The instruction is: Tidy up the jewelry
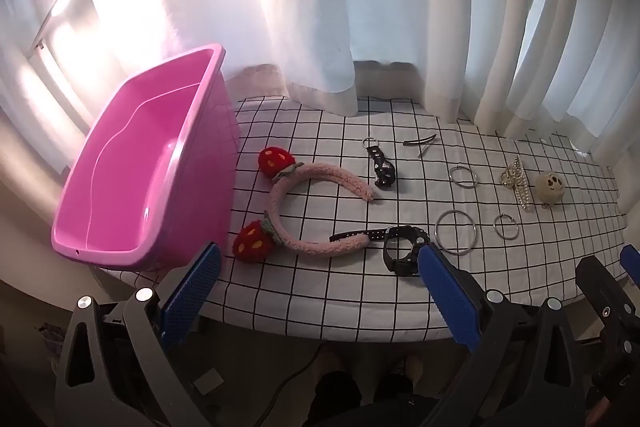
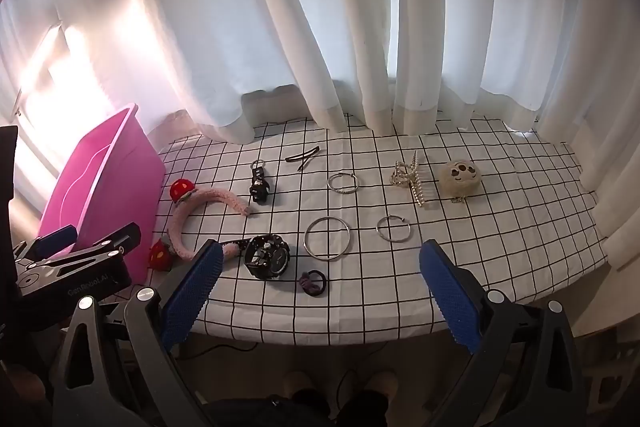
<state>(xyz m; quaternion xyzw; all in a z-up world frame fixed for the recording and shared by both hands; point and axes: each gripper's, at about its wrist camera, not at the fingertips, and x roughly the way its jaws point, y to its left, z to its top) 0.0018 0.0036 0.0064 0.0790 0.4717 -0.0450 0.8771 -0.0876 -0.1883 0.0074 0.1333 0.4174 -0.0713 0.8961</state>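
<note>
The jewelry lies spread on a white cloth with a black grid (image 2: 400, 287). At its left, just right of the pink bin (image 1: 132, 179), the fluffy pink headband (image 1: 316, 211) lies flat, its arch bulging left toward the bin and its two ends pointing right; a red strawberry puff sits at each shoulder. The near end of the headband overlaps the strap of the black watch (image 2: 267, 255), whose strap runs left to right along the near side. Near of the watch rests a dark hair tie (image 2: 313, 283). Right of the watch lie a large silver hoop (image 2: 327, 238) and a smaller one (image 2: 394, 228); a third hoop (image 2: 343, 183) sits farther back. Far of the headband, a black keychain (image 2: 259, 183) runs near to far, ring end away, and a thin dark hair clip (image 2: 303, 157) lies beyond it. At the right, a gold claw clip (image 2: 412, 181) stretches near to far beside a cream plush ball (image 2: 460, 177).

The left gripper (image 1: 320, 291) and the right gripper (image 2: 320, 291) both hover over the near edge with jaws spread wide, gripping nothing. White curtains (image 2: 320, 27) hang behind.
</note>
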